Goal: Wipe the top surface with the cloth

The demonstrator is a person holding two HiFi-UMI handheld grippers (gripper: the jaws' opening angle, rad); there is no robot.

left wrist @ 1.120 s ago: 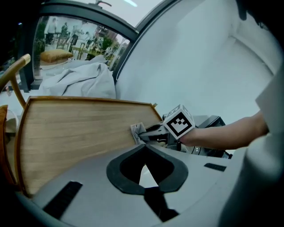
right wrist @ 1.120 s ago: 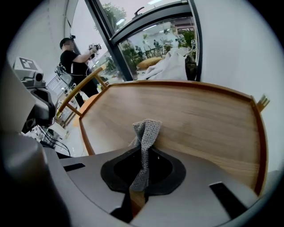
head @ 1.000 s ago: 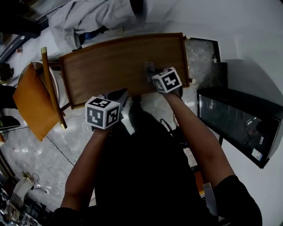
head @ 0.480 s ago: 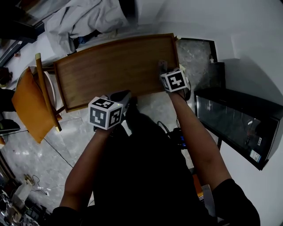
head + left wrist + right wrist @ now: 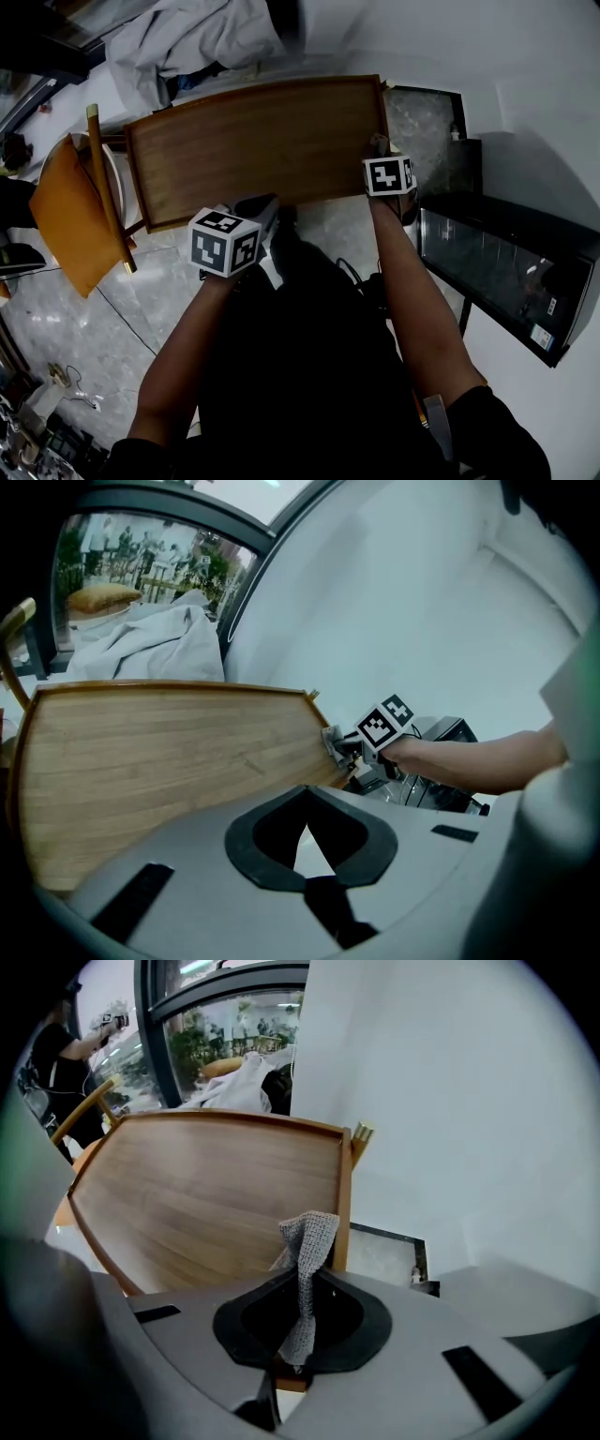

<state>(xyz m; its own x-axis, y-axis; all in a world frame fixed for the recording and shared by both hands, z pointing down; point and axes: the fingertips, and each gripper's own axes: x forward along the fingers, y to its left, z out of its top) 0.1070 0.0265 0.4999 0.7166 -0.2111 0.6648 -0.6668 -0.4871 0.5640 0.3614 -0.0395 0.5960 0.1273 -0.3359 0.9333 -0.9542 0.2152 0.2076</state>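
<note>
The cloth [image 5: 307,1251] is a small grey piece with a coarse, knitted weave, twisted into a narrow upright strip. The right gripper [image 5: 298,1330] has its jaws clamped on the strip's lower part, and the free end fans out a little above them. It sits at the right near corner of the wooden top [image 5: 206,1194], just beside the raised rim [image 5: 343,1194] on the right side. I cannot tell whether the free end presses on the wood.

The top is a warm brown board with straight, fine grain running left to right. It is wider at the far side than the near side, and a thin lip of the same wood runs round it.

The left gripper [image 5: 307,855] hangs at the near edge of the top, left of the middle. Its dark jaws are drawn together with nothing in them, and only a thin pale sliver shows between them. Both grippers have smooth grey shells.

To the left stands a wooden chair [image 5: 105,178] with an orange cushion [image 5: 64,217]. Crumpled white fabric [image 5: 187,37] lies beyond the far edge. A glossy black cabinet [image 5: 506,267] stands to the right on the pale, veined stone floor [image 5: 178,286].
</note>
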